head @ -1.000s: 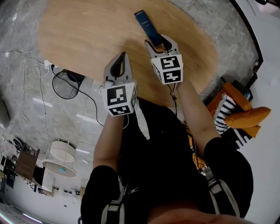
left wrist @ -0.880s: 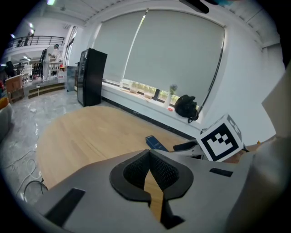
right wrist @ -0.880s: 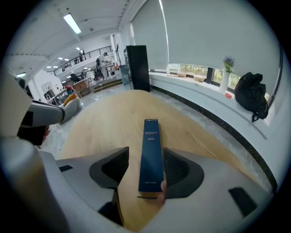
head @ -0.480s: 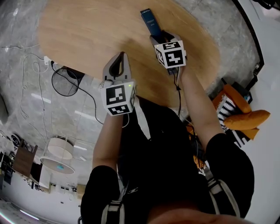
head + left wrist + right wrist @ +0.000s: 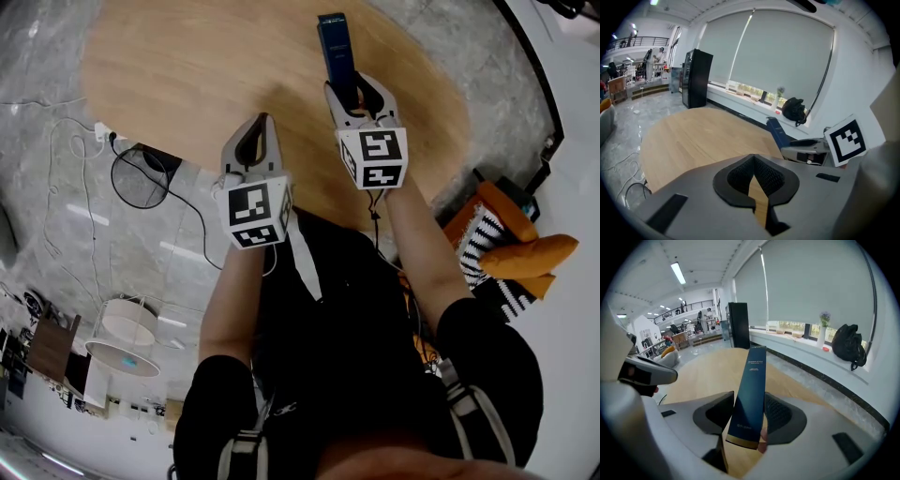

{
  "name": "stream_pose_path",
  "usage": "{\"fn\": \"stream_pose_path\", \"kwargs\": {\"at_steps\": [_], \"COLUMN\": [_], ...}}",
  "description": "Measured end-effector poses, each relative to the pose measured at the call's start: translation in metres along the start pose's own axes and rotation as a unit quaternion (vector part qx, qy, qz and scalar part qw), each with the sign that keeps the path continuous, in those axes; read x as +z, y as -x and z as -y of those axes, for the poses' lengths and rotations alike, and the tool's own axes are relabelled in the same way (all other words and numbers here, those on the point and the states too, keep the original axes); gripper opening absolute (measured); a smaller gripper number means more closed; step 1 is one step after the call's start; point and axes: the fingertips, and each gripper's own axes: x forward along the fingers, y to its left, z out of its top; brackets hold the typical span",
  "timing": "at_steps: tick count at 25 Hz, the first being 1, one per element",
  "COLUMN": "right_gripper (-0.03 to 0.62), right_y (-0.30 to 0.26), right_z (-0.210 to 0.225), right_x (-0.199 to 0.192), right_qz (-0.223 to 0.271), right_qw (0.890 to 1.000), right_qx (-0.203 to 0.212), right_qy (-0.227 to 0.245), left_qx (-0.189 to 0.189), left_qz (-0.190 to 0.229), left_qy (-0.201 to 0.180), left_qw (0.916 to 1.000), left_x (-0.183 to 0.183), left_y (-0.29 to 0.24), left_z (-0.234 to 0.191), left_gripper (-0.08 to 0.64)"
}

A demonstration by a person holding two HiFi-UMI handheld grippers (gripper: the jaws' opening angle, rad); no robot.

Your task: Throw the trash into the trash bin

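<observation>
Wood, card, plastic
Counter (image 5: 187, 66): pale matt wood; box (image 5: 334, 42): smooth dark-blue card; left tool (image 5: 262, 122), right tool (image 5: 350, 86): matt grey plastic.

Office hall with roller blinds (image 5: 811, 287) and mezzanine (image 5: 628, 41).

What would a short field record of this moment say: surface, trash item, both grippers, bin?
surface: wooden table
trash item: slim dark blue box, gold band at its near end
right gripper: shut on the dark blue box, which sticks out forward past the jaws
left gripper: shut, holding nothing, over the table's near edge
bin: a dark round object on the floor beside the table may be it; unsure
</observation>
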Motion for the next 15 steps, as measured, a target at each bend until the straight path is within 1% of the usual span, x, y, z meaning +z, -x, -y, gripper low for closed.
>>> {"fn": "stream_pose_path", "kwargs": {"at_steps": [2, 5, 10, 15], "right_gripper": [0.199, 0.199, 0.199, 0.199], "right_y": [0.012, 0.025, 0.029, 0.027], "right_z": [-0.008, -0.019, -0.03, -0.047], "right_x": [0.01, 0.016, 0.009, 0.016], "right_qz": [0.027, 0.046, 0.041, 0.043], "right_qw": [1.0, 0.999, 0.999, 0.999], "right_qx": [-0.007, -0.005, 0.002, 0.006], "right_qy": [0.001, -0.01, -0.009, -0.003], "left_qx": [0.0, -0.001, -0.002, 0.0], "left_qz": [0.001, 0.0, 0.001, 0.009], "left_qy": [0.002, 0.005, 0.013, 0.024], "left_qw": [1.0, 1.0, 0.9999, 0.9997], "left_x": [-0.001, -0.004, -0.007, -0.008], "left_y": [0.001, 0.002, 0.005, 0.016], "left_z": [-0.002, -0.004, -0.004, -0.017], "left_gripper": [0.012, 0.012, 0.012, 0.012]}}
